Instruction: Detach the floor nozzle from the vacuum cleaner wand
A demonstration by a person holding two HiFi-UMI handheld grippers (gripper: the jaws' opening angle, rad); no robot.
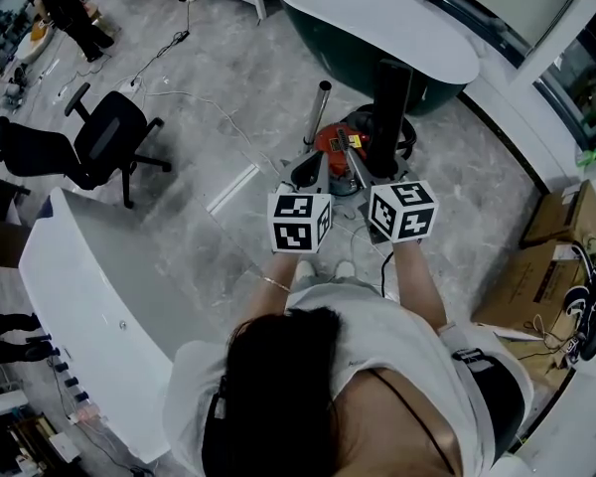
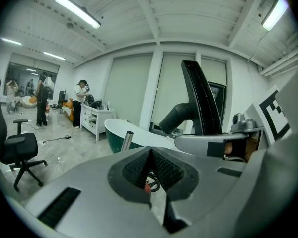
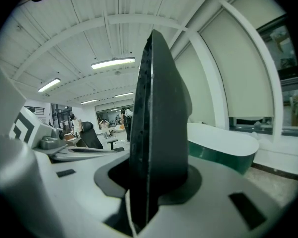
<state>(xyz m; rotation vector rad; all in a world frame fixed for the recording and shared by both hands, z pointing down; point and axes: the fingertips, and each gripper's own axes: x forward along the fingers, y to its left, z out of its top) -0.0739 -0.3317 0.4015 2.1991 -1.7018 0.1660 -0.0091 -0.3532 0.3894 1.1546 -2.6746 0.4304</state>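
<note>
The right claw point(image 3: 151, 177) clamps the upright black nozzle point(image 3: 159, 108), which looks already free of the wand point(image 1: 322, 107) standing ahead and to its left, while the left claw point(image 2: 150, 170) is closed on nothing, so next probably comes lowering the nozzle to the floor point(image 1: 228, 97).

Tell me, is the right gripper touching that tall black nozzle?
Touching. In the right gripper view, the right gripper clamps the black floor nozzle between its jaws, pads pressed against both sides.

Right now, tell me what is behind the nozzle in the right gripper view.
A green tub shows to the right of the nozzle, and a chair to the left. Whatever lies straight behind the nozzle is covered.
</note>
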